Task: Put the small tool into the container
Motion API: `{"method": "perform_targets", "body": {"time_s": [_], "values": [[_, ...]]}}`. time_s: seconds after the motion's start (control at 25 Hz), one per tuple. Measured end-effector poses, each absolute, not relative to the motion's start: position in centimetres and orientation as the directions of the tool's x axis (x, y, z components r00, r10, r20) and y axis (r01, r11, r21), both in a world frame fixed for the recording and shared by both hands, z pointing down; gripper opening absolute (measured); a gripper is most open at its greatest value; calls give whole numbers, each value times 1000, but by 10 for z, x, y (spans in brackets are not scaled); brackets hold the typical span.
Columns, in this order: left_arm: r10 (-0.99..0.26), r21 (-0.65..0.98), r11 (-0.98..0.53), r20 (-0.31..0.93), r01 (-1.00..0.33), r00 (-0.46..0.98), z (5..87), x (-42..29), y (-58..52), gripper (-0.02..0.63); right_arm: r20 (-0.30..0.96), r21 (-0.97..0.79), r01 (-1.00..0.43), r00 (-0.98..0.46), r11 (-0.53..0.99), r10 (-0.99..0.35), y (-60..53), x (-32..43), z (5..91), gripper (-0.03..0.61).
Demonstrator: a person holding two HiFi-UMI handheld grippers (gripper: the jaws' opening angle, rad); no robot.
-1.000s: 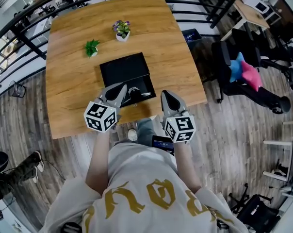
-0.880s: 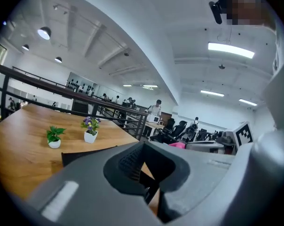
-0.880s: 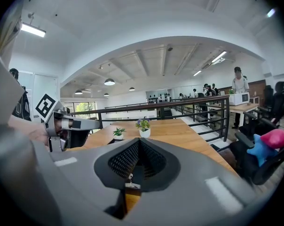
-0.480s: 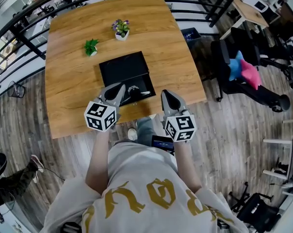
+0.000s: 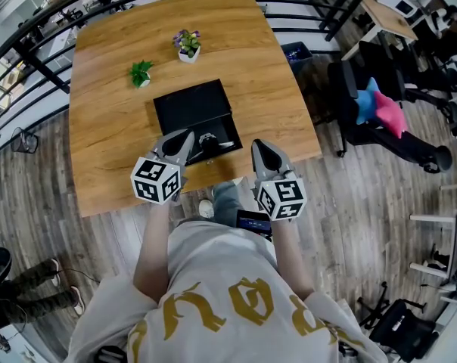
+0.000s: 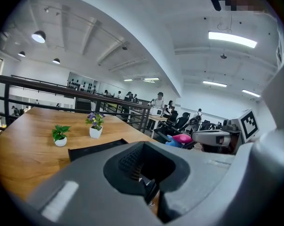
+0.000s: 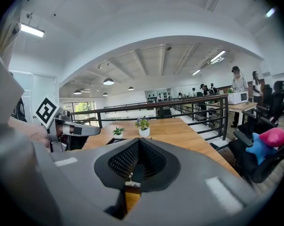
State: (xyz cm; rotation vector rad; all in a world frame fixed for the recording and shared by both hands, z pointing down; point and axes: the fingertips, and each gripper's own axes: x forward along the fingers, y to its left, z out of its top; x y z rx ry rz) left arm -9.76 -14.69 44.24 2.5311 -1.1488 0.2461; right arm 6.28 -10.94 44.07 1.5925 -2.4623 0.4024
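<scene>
Wood-plank flooring surrounds a light-brown wooden desk backed by a black metal railing. An open black rectangular container lies on the desk. The small shiny metal tool rests in its near section, just beyond the left hand-held gripper and well left of the right hand-held gripper. Both grippers have jaws pressed together, empty. Their cubes bear black-and-white square markers. The container sits near the desk's front edge, and bare wood flanks it.
</scene>
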Motion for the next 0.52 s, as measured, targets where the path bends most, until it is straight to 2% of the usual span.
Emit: {"method": "perform_targets", "body": {"time_s": [0.52], "values": [[-682,254,-606,320,-754,657,456,-97,-149,0,278,-175,-913,-405,369,-871,-113,70,441,25]]}}
